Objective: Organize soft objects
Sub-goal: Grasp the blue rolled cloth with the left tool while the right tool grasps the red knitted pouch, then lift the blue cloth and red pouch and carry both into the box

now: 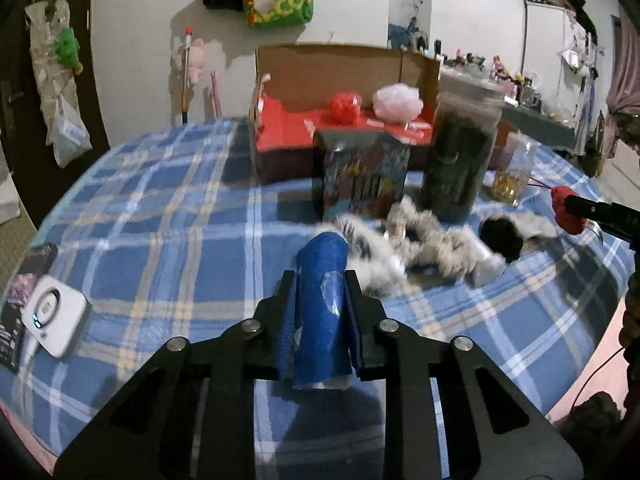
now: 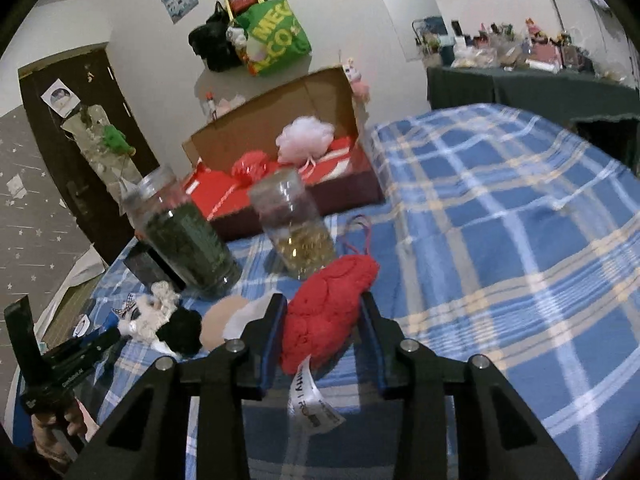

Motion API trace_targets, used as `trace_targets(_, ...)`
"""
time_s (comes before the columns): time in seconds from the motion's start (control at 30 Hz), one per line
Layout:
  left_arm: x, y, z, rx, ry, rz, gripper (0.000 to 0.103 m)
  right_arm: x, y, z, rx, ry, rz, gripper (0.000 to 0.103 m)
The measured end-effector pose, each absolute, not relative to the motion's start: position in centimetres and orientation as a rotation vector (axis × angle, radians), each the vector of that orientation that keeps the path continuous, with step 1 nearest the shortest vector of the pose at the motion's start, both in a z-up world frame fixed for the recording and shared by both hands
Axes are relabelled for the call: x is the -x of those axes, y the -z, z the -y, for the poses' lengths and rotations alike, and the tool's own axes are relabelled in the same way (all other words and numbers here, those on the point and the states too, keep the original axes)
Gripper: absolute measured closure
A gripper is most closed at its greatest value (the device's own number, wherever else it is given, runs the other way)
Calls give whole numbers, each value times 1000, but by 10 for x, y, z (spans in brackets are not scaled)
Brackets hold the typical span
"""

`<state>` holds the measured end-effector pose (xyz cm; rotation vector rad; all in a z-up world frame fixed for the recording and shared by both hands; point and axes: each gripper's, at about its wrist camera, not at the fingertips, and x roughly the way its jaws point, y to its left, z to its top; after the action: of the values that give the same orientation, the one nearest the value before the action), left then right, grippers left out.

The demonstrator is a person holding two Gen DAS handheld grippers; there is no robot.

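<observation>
My left gripper is shut on a blue soft roll, which it holds just above the blue plaid cloth. My right gripper is shut on a red knitted soft piece with a white label hanging under it. Between the two lie a white-grey fluffy toy and a black pompom. Behind them an open cardboard box with a red inside holds a red mesh puff and a pink puff.
In front of the box stand a tall jar of dark green stuff, a smaller jar with golden bits and a colourful printed carton. A white device lies at the table's left edge. Bags hang on the wall behind.
</observation>
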<state>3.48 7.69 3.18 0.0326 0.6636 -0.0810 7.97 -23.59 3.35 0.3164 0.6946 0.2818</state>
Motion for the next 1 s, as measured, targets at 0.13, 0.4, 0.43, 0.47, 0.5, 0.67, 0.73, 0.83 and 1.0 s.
trace_targets(0.13,-33,-47,-68,-41,108,-622,82,-75,-48,233,-317,-308,-663,64)
trace_targets(0.4,-35,-64,-36,-20,240,-591,82,-63,-69,202,-306,-429,-611,64)
trace_targets(0.43,-36,-64,-32,-21,255,-591,82,-62,-70,198,-302,-441,-607,64)
trace_targets(0.47,-38,-65,-26,-20,274,-593,82,-61,-70,192,-297,-456,-606,64)
trace_targets(0.5,-39,-64,-22,-18,287,-596,82,-60,-70,187,-293,-468,-606,64)
trace_targets(0.67,-50,-60,-2,-7,349,-615,82,-64,-62,163,-284,-523,-629,64)
trace_targets(0.73,-55,-57,4,2,367,-627,82,-66,-57,157,-281,-535,-642,64)
trace_targets(0.83,-59,-55,7,7,374,-641,82,-68,-53,151,-279,-548,-653,64)
trace_targets(1.0,-63,-50,8,12,377,-656,82,-71,-48,151,-292,-559,-666,64)
